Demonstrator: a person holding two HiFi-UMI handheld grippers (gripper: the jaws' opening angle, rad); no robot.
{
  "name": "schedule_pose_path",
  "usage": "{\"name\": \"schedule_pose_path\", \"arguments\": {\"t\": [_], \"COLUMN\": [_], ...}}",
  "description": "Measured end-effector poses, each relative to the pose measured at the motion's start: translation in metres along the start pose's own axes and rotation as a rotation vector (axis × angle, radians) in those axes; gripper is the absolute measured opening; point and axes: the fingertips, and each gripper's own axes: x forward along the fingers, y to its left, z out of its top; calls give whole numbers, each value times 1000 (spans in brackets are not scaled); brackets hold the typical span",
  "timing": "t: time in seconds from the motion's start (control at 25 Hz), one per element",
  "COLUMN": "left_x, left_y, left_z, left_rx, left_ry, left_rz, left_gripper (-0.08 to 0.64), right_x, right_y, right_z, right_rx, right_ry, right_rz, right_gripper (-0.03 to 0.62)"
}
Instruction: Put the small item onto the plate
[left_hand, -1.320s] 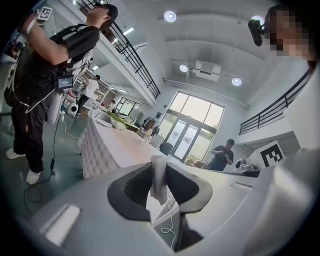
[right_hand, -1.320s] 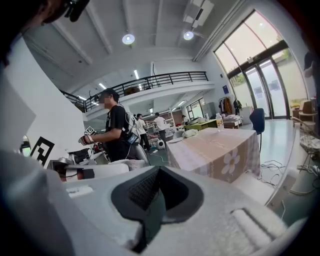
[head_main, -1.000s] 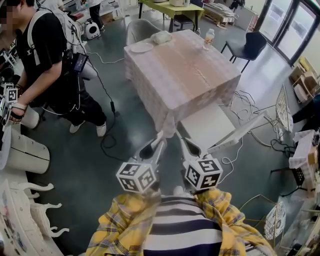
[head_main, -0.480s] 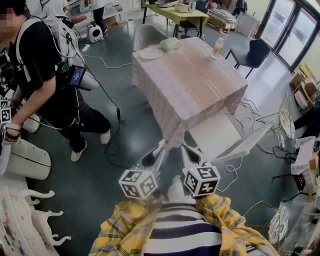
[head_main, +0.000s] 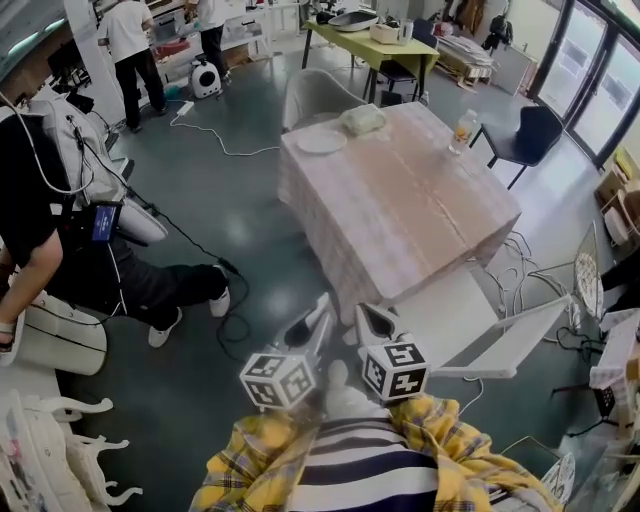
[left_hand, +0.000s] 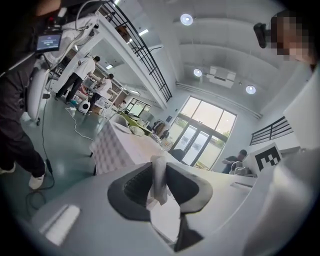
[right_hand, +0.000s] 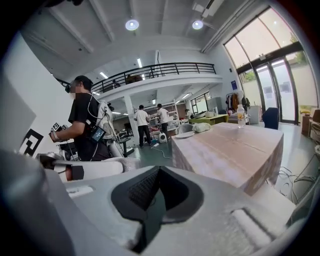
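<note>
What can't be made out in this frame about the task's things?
- small item: the left gripper view shows only a pale strip pinched in the left gripper; its kind is unclear.
- plate: head view, too far and small to tell whether it is bare.
- pale bundle beside it: too small to identify.

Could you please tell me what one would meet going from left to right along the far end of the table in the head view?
white plate → pale crumpled bundle → bottle → dark chair, standing on the floor beyond.
</note>
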Motion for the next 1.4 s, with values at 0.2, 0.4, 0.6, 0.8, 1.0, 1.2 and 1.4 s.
{"name": "schedule_pose_path", "arguments": {"t": [0.2, 0.4, 0.6, 0.8, 1.0, 1.2, 1.4], "left_x": [58, 106, 134, 159, 201, 237, 265], "left_y": [29, 50, 64, 88, 120, 153, 183], "left_z": [36, 60, 88, 118, 127, 155, 193], "left_rx": [2, 12, 38, 51, 7, 15, 33], "left_ry": [-5, 0, -12, -11, 43, 126, 174], "left_rz": [25, 25, 20, 5, -34, -97, -151], "left_gripper": [84, 84, 84, 84, 84, 84, 84], "right_x": [61, 111, 143, 181, 224, 274, 316], "right_y": [-26, -46, -53, -55, -70, -74, -69], "right_z": [38, 72, 94, 112, 115, 139, 163], "right_rx": [-22, -40, -52, -45, -20, 40, 71], "right_ry": [3, -8, -13, -11, 24, 18, 4], "right_rz": [28, 48, 59, 47, -13, -89, -148], "right_gripper": [1, 1, 0, 0, 0, 0, 0]}}
